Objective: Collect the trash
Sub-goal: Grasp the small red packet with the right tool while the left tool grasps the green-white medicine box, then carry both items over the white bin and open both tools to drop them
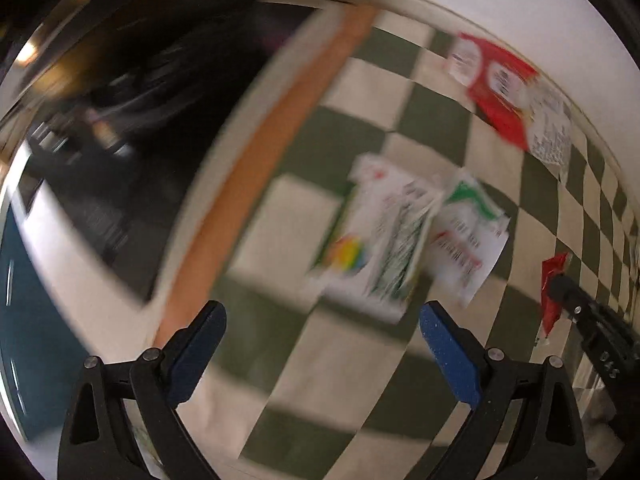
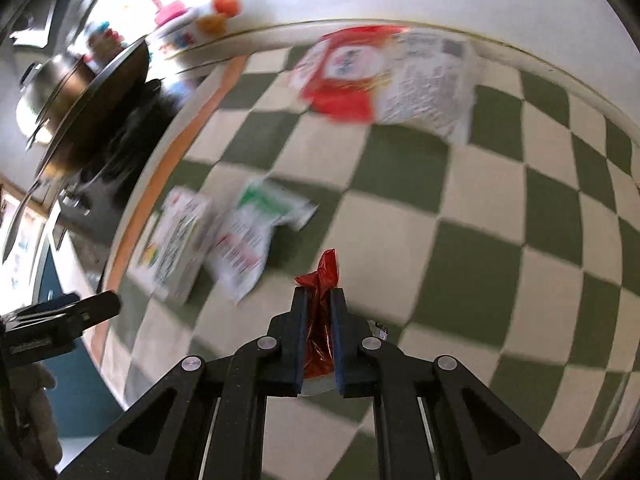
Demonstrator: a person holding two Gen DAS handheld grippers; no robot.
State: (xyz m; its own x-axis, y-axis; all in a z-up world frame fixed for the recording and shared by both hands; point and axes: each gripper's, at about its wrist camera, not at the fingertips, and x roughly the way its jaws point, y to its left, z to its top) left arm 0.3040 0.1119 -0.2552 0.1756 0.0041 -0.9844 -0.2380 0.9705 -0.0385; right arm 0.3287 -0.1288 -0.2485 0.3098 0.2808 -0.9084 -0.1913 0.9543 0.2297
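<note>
A green-and-cream checked cloth (image 1: 420,120) (image 2: 480,200) carries the trash. My right gripper (image 2: 319,292) is shut on a crumpled red wrapper (image 2: 322,280), which sticks up between its blue pads; the left wrist view has that wrapper (image 1: 554,288) at the far right edge. My left gripper (image 1: 322,316) hangs open above the cloth, with nothing between its fingers. Just beyond it lie a white carton with a rainbow mark (image 1: 376,240) (image 2: 176,244) and a white-and-green packet (image 1: 466,232) (image 2: 256,236). A large red-and-white bag (image 1: 508,100) (image 2: 384,76) lies farther back.
An orange strip (image 1: 260,168) (image 2: 160,176) borders the cloth on the left. Beyond it stand dark cookware and a metal pot (image 2: 68,92). Colourful toys (image 2: 192,20) sit at the back by the white wall. A teal surface (image 1: 28,320) shows at the lower left.
</note>
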